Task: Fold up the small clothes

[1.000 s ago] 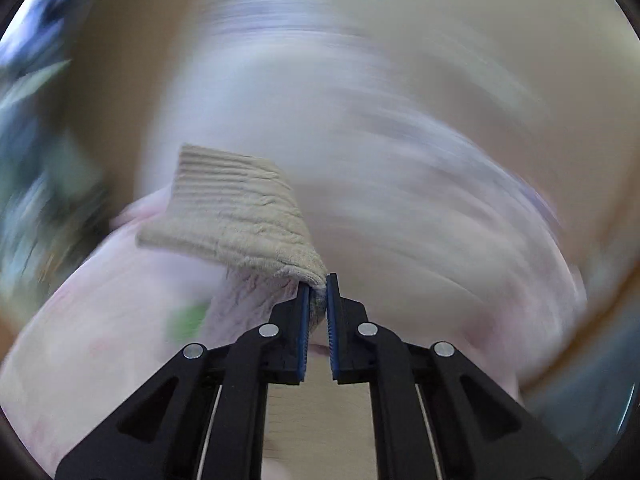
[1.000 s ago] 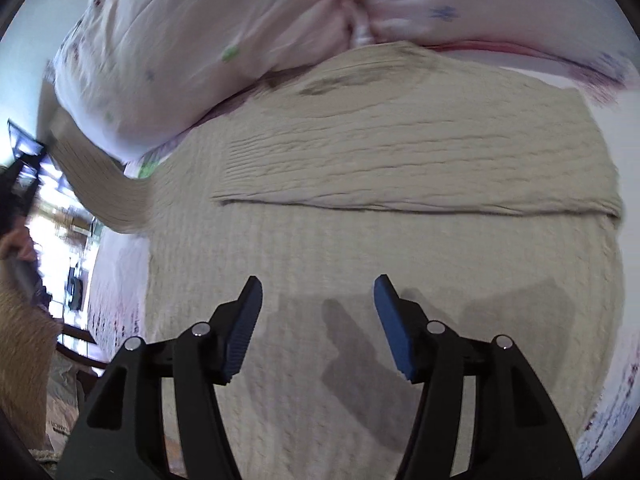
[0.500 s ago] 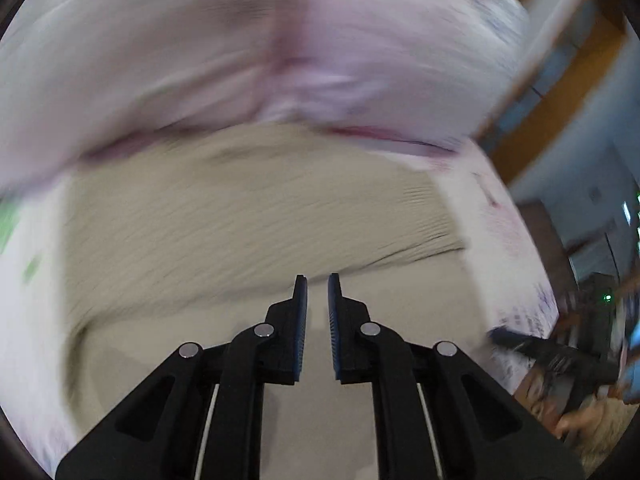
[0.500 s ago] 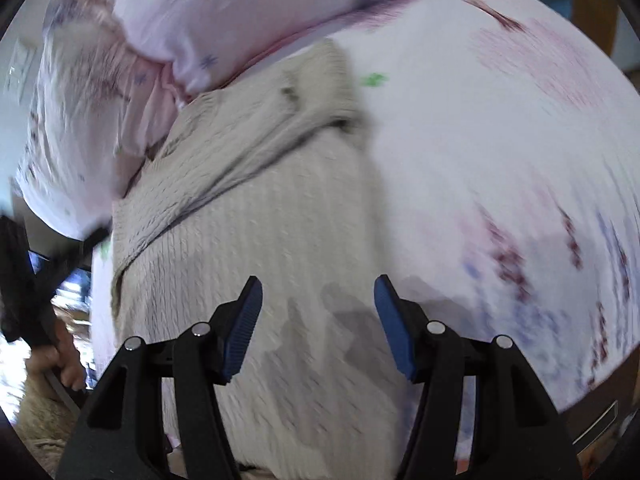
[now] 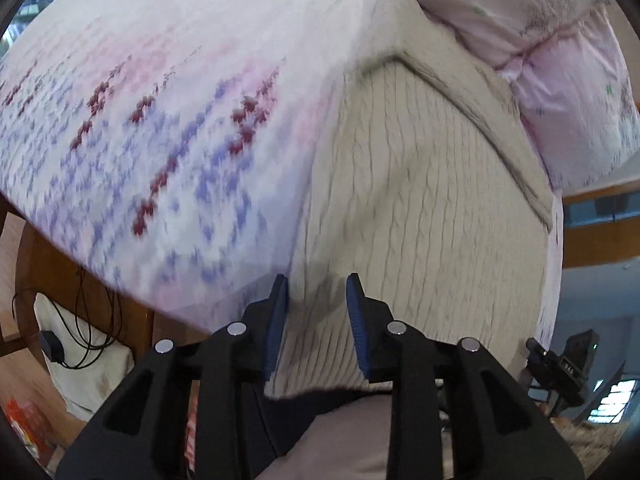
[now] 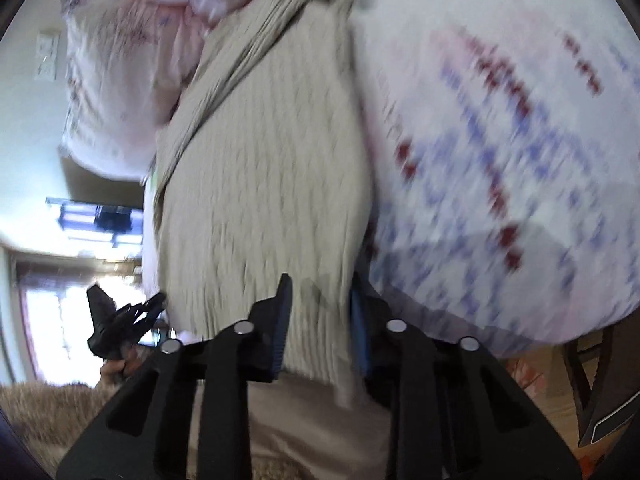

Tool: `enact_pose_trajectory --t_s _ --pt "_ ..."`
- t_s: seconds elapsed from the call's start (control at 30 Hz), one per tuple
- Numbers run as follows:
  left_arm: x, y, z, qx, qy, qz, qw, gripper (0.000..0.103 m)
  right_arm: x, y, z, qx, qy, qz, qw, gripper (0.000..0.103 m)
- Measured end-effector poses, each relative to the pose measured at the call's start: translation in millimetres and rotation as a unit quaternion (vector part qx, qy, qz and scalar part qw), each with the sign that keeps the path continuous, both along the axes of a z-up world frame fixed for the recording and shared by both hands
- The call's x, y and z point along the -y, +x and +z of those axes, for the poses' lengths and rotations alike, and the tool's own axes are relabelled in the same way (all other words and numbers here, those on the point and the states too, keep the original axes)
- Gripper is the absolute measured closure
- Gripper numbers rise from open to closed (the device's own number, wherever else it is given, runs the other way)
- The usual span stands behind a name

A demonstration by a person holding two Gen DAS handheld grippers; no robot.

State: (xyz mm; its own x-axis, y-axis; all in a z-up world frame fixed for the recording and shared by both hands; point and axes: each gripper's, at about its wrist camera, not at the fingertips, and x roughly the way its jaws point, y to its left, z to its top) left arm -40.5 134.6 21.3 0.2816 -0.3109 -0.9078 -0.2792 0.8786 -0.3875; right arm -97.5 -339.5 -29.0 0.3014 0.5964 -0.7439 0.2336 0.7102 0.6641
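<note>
Beige cable-knit sweater (image 5: 420,200) lies flat on the floral lavender-print bedsheet (image 5: 160,120), its far end against the pink quilt (image 5: 560,40). A second ago the left gripper (image 5: 316,312) pinched a ribbed cuff; now its jaws stand parted over the sweater's near hem, empty. The right gripper (image 6: 320,312), jaws partly closed, straddles the hem's other corner, likely readying a lengthwise fold.

Bed w/ floral sheet (image 5: 168,128), purple & red sprigs; pink duvet (image 5: 568,40) bunched at far end. Wood bed frame (image 5: 52,264), wood floor (image 5: 24,376), black cable (image 5: 86,344) over a white cushion (image 5: 100,376). Bright window (image 6: 60,320), white wall (image 6: 28,128) w/ switch plate (image 6: 47,56).
</note>
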Motion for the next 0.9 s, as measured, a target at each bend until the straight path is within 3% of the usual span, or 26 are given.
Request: enact_pose_trajectory --t_s 0.2,0.23,0.27,0.3,0.33,0.47,0.53,0.63,0.7,0.73,0.8,0.83,0.9 --pt "4.9 -19.7 -3.8 -0.011 -0.030 -0.002 0.9995 0.073 -18.0 -0.6 -2.6 -0.011 0.021 0.035 0.999 0.076" --pt "4.9 -20.3 -4.8 -0.013 -0.031 -0.002 0.9994 0.078 -20.8 1.2 -2.9 -0.011 0.021 0.038 0.999 0.081" --pt "4.6 -19.6 -6.2 -0.017 -0.036 0.001 0.9992 0.087 -24.5 4.1 -3.3 -0.012 0.021 0.043 0.999 0.096" --pt "2.8 -19.0 -9.1 -0.023 -0.055 0.005 0.9982 0.098 -27.1 6.2 -2.7 -0.010 0.023 0.050 0.998 0.096" --pt "0.4 -19.1 -9.9 -0.024 -0.074 0.009 0.9969 0.098 -29.8 11.9 1.2 -0.002 0.029 0.052 0.998 0.096" --pt "3.3 9.8 21.7 0.035 -0.113 -0.016 0.9929 0.098 -21.3 44.2 38.1 0.068 0.060 0.024 0.996 0.096" --pt "3.0 46.3 44.8 0.076 -0.116 -0.030 0.9898 0.098 -11.8 75.8 64.4 0.117 0.063 0.006 0.991 0.096" --pt "-0.2 105.5 71.7 0.130 -0.114 -0.019 0.9847 0.098 8.0 136.9 99.9 0.183 0.056 -0.036 0.981 0.096" --pt "1.8 159.9 91.5 0.176 -0.076 0.006 0.9814 0.097 23.1 174.8 110.7 0.207 0.042 -0.077 0.974 0.096" --pt "4.5 190.3 98.4 0.195 -0.049 0.018 0.9794 0.095 28.1 197.9 110.9 0.204 0.018 -0.111 0.973 0.090" --pt "5.3 222.6 97.2 0.196 -0.034 0.034 0.9794 0.087 30.9 233.4 95.4 0.162 -0.026 -0.163 0.973 0.063" --pt "4.7 239.8 90.7 0.171 -0.038 0.045 0.9835 0.075 33.1 238.0 87.9 0.136 -0.047 -0.181 0.973 0.045" --pt "1.6 250.0 82.8 0.134 -0.017 0.051 0.9895 0.059 32.4 234.7 74.1 0.112 -0.042 -0.202 0.972 0.045"
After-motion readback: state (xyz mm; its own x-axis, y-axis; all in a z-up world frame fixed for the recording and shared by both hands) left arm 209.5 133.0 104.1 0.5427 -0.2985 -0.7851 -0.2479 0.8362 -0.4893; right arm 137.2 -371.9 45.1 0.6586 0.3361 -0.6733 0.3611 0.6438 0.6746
